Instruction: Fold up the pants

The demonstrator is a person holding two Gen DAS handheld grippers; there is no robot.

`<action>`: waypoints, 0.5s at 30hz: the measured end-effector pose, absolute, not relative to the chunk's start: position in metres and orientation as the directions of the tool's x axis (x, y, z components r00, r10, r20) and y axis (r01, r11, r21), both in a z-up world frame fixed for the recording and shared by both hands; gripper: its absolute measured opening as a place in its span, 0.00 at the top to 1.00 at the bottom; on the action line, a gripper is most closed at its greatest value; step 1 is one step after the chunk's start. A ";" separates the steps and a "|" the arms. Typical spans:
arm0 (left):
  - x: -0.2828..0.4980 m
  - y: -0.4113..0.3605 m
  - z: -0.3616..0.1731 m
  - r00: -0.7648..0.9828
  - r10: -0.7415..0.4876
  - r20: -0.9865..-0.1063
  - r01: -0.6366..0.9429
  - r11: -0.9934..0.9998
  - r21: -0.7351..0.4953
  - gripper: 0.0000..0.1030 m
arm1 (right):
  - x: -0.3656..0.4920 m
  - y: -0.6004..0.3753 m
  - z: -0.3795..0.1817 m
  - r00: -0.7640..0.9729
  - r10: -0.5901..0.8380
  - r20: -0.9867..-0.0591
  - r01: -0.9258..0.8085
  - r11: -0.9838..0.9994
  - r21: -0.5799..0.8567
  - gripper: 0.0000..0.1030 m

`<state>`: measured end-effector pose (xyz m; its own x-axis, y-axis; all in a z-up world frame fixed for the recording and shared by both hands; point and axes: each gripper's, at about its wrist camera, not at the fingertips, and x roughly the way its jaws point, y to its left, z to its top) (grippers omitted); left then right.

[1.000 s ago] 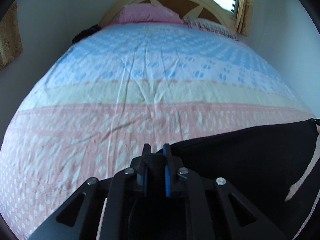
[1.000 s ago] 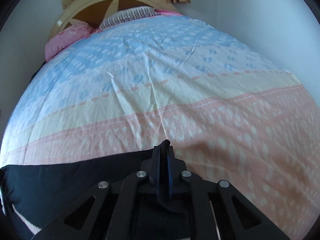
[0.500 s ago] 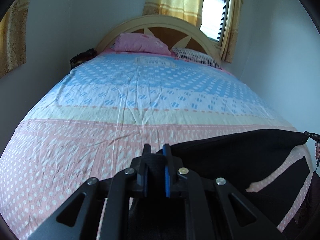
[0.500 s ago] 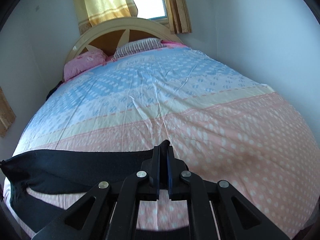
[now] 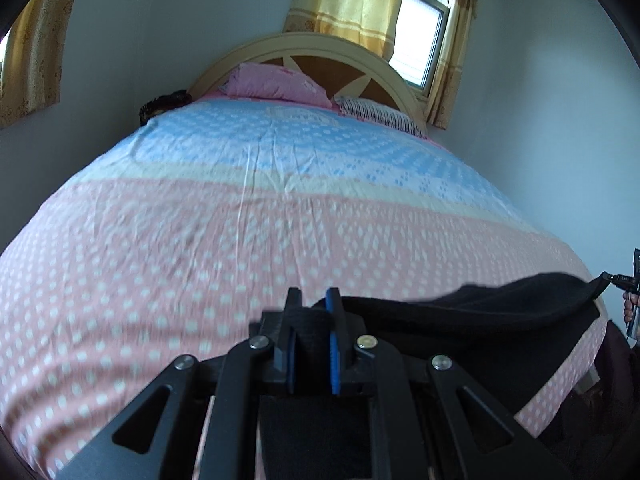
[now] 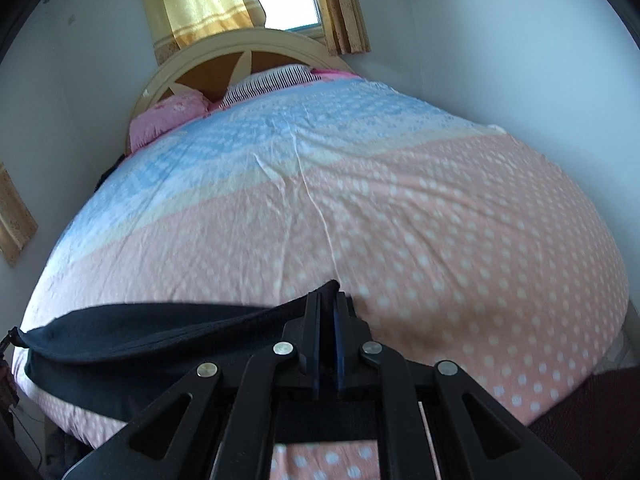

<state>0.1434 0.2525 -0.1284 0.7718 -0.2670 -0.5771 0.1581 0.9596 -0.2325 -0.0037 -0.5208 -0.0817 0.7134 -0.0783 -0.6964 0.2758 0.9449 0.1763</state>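
Over on the left side, the left gripper (image 5: 311,304) is clamped down on one corner of the black pants (image 5: 472,320), with a thick wad of dark fabric pinched between the blue-lined fingers (image 5: 332,320). From there the waistband edge is stretched off toward 3 o'clock in the left wrist view, held up just above the near end of the bed (image 5: 200,248). At the far 3 o'clock edge of that same view the other end of the pants is seen pinched by the right gripper (image 5: 608,278), with a bit of a hand (image 5: 632,308) visible behind it.

Moving right, in the right wrist view the right gripper (image 6: 329,304) is closed tight on the opposite corner of the pants (image 6: 140,332), jaws nearly touching with only a thin fold between them. The cloth is draped away toward 9 o'clock and sags a little across the pink dotted part of the bedspread (image 6: 440,220).

Up at 12 o'clock the curved headboard (image 6: 224,52), a pink pillow (image 6: 168,116) and a striped pillow (image 6: 268,80) are seen, with yellow curtains (image 6: 200,0) at the window above.
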 end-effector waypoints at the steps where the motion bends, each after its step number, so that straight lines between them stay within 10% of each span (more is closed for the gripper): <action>1: 0.140 0.252 -0.135 0.766 -0.269 -0.583 0.161 0.960 -0.231 0.88 | -0.007 -0.522 -0.089 0.699 -0.080 -0.711 0.285 0.943 0.174 0.95; 8: 0.119 0.240 -0.159 0.773 -0.212 -0.598 0.210 0.975 -0.075 0.81 | -0.008 -0.519 -0.121 0.608 -0.100 -0.787 0.305 0.945 0.116 0.90; 11: 0.110 0.238 -0.159 0.787 -0.179 -0.590 0.227 0.974 0.007 0.74 | -0.016 -0.514 -0.111 0.601 -0.206 -0.773 0.343 0.939 0.016 0.53; 15: 0.096 0.247 -0.155 0.800 -0.154 -0.580 0.239 0.968 0.072 0.51 | -0.026 -0.483 -0.076 0.668 -0.260 -0.698 0.309 0.949 -0.058 0.51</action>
<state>0.0962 0.2472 -0.1547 0.7995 -0.1544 -0.5804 0.2392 0.9683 0.0719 -0.0263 -0.4830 -0.0763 0.6677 -0.2598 -0.6977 0.3086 0.9494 -0.0582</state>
